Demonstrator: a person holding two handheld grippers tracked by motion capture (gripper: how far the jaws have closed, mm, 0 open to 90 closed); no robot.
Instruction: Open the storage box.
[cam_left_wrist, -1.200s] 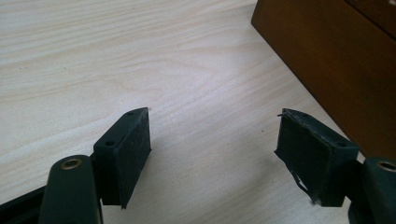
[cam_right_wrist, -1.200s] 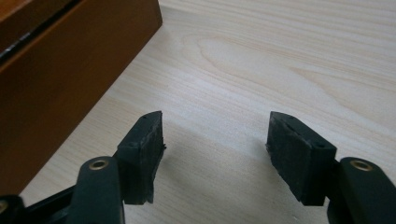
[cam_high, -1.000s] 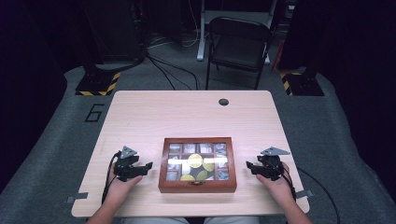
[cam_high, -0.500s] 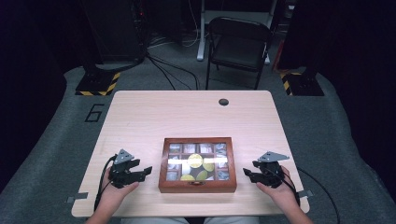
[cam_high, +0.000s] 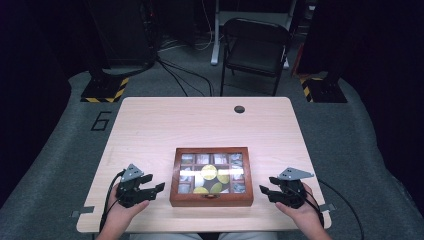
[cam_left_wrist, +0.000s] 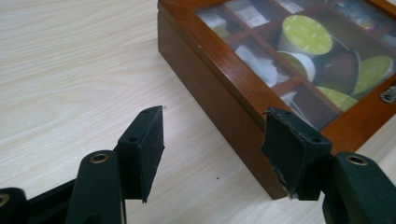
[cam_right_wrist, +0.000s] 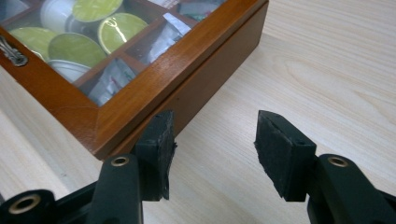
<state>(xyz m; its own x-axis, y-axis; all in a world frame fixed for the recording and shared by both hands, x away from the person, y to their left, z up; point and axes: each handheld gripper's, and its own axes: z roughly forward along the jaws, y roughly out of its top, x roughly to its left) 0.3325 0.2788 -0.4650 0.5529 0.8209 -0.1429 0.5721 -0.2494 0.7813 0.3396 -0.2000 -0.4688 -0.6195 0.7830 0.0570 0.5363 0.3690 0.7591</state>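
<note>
A brown wooden box (cam_high: 211, 200) with a glass lid lies at the near middle of the table (cam_high: 200, 125). Its compartments hold green-topped capsules (cam_high: 209, 172) and sachets. My left gripper (cam_high: 154, 191) hovers left of the box, open, its jaws having just been closing with nothing between the pads. In the left gripper view the gripper (cam_left_wrist: 214, 116) points at the box's near corner (cam_left_wrist: 243, 135). My right gripper (cam_high: 267, 193) hovers right of the box, open, jaws also having just closed further, holding nothing. In the right gripper view the gripper (cam_right_wrist: 215, 119) faces the box's side (cam_right_wrist: 205, 88).
A metal latch (cam_right_wrist: 11, 51) sits on the box's front rim. A round cable hole (cam_high: 239, 109) lies at the table's far side. A black folding chair (cam_high: 255, 50) stands beyond the table, with cables and stands on the floor.
Both hands have drawn back toward the table's near edge and risen slightly. Both grippers' jaws stand narrower than before. The box has not moved.
</note>
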